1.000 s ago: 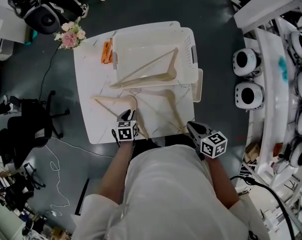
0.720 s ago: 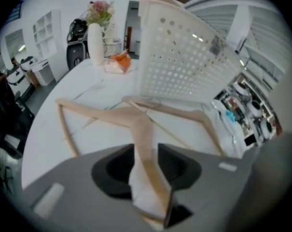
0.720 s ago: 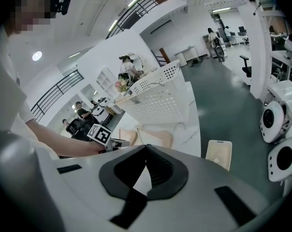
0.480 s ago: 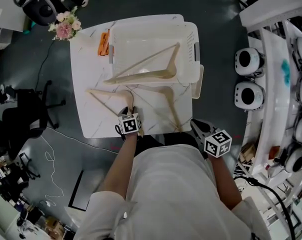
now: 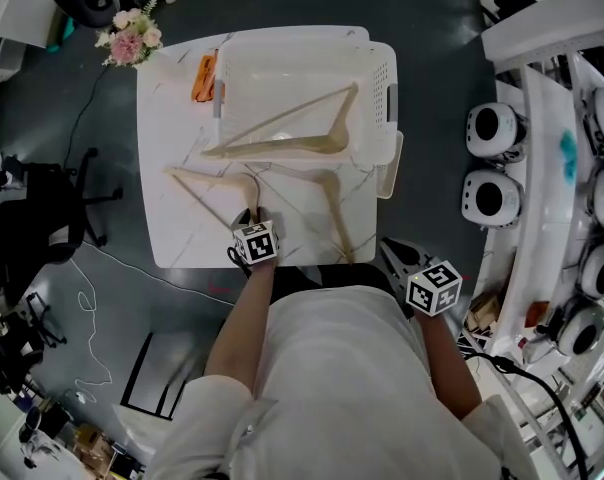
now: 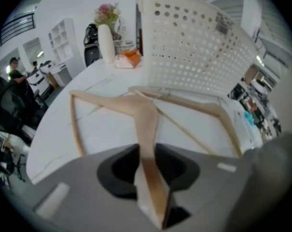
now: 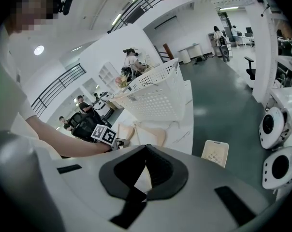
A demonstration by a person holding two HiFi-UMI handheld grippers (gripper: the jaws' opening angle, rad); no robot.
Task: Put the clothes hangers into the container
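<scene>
Three stiff, light, smooth-looking clothes hangers, head view: the basket hanger (image 5: pixel 282 148) lies inside the white basket (image 5: pixel 382 78); the left hanger (image 5: pixel 207 175) and right hanger (image 5: pixel 338 218) lie on the table (image 5: pixel 172 243) beside it. Left gripper view: the left gripper (image 6: pixel 146 153), jaws just closing, seems to pinch the left hanger's arm below the bend, a sound hold. Right gripper view: the right gripper (image 7: pixel 146 151), jaws together, empty.

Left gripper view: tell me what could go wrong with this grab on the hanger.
1. The left gripper, whose jaws have just been closing, pinches the hanger by one narrow part; the long frame may swing or slip when lifted.
2. It seems to overlap the second hanger beside the basket, so lifting could drag that one along.
</scene>
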